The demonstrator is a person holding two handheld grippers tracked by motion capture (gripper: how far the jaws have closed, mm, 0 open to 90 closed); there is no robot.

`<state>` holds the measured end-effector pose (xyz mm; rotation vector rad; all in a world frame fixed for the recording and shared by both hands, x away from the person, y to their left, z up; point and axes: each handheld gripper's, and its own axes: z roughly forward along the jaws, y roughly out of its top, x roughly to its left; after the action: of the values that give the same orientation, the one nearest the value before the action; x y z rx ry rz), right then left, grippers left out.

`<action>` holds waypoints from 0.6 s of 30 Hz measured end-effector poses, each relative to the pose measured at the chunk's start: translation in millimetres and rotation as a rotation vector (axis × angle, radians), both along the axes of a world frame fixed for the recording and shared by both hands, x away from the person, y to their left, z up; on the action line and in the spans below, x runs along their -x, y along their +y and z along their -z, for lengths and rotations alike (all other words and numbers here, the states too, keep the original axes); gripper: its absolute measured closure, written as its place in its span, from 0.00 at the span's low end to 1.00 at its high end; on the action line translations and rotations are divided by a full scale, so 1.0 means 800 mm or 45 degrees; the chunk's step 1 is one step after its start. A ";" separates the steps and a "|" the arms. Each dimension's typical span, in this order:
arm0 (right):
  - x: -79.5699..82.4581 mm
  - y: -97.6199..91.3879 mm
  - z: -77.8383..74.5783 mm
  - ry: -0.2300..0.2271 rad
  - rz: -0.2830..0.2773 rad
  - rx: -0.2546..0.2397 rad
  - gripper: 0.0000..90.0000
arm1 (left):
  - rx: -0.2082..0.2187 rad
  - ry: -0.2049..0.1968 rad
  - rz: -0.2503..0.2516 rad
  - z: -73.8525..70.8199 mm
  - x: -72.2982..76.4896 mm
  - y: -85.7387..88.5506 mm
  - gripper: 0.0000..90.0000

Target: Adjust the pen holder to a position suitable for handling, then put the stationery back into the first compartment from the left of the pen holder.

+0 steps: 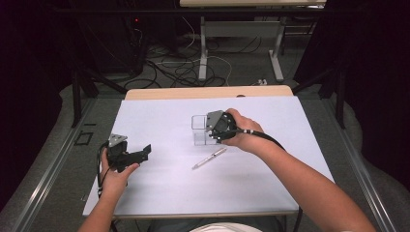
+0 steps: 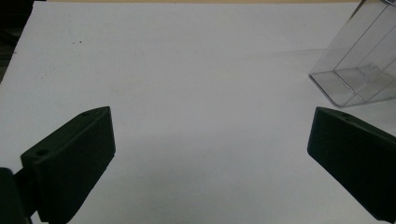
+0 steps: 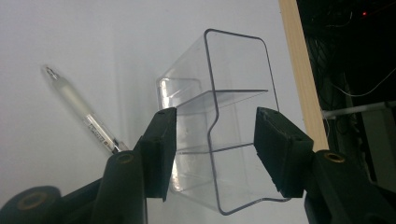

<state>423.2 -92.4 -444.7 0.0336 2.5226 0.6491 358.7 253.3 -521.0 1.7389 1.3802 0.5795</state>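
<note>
A clear plastic holder (image 1: pixel 199 126) with inner dividers stands on the white sheet (image 1: pixel 169 193) near the table's middle. My right gripper (image 1: pixel 212 137) is at its right side, pointing down into it. In the right gripper view the jaws of that gripper (image 3: pixel 215 144) straddle the near end of the holder (image 3: pixel 233 74) and stand apart, not squeezing it. A clear pen (image 1: pixel 209 158) lies flat on the sheet just in front of the holder, and again as the pen (image 3: pixel 79 107) left of the jaws. My left gripper (image 1: pixel 139 155) rests at the table's left, wide open with nothing in it (image 2: pixel 210 154).
The holder (image 2: pixel 359 60) sits at the upper right of the left gripper view, well beyond the jaws. A wooden table edge (image 1: pixel 208 92) runs along the far side. Beyond it are floor cables (image 1: pixel 179 67) and another table's legs (image 1: pixel 203 53).
</note>
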 end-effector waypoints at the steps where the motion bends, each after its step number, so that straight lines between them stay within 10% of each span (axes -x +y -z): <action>1: 0.001 0.000 0.000 0.008 0.002 -0.012 0.54 | 0.003 -0.001 -0.003 0.000 0.000 0.000 0.01; 18: 0.029 0.001 0.021 0.000 -0.027 0.008 0.33 | -0.002 0.003 -0.001 0.000 0.000 -0.001 0.01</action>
<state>399.8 -91.9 -461.9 0.0049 2.5278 0.6499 358.5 252.3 -521.1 1.7408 1.3830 0.5792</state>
